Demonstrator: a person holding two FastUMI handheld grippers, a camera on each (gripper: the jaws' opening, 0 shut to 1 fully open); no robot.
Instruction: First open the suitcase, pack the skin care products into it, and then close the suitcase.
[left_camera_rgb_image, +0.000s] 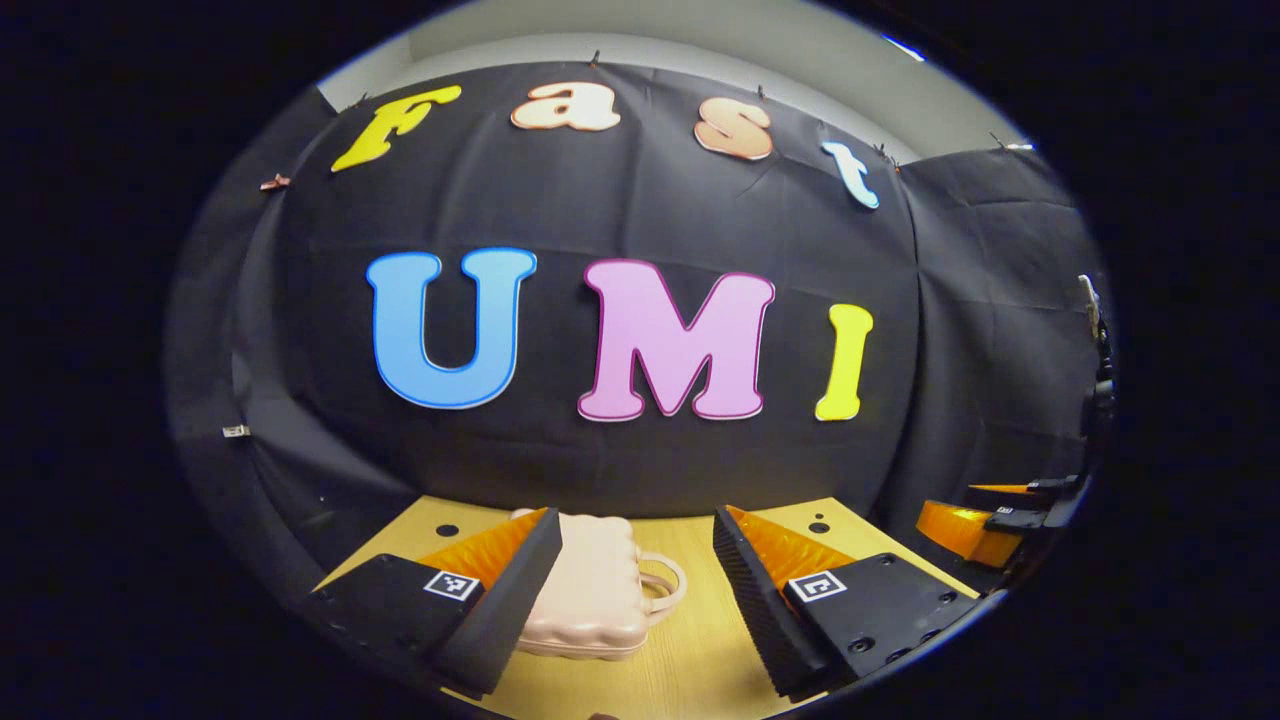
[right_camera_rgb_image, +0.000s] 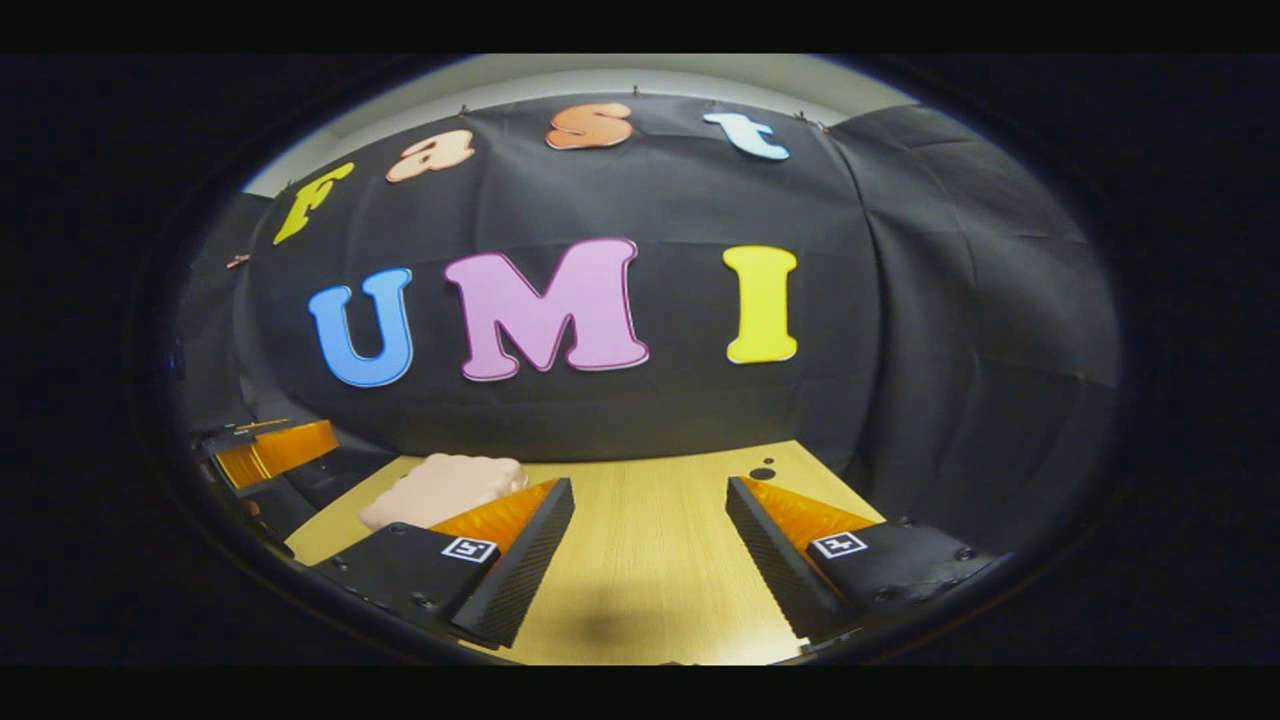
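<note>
The closed pink suitcase (left_camera_rgb_image: 590, 590) lies on the table (left_camera_rgb_image: 690, 650) just beyond the left gripper (left_camera_rgb_image: 637, 530), whose fingers stand apart, as do the right gripper (right_camera_rgb_image: 650, 500) fingers.

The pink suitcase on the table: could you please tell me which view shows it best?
The left gripper view shows the pink suitcase best: its ribbed shell and handle lie between that hand-held gripper's open fingers, closed on the table. The right gripper view catches just its top, behind a finger at the left.

Two hand-held grippers wore square coded tags.
The left hand-held gripper (left_camera_rgb_image: 636, 560) and right hand-held gripper (right_camera_rgb_image: 650, 535) had screw-studded housings and ridged fingers.
</note>
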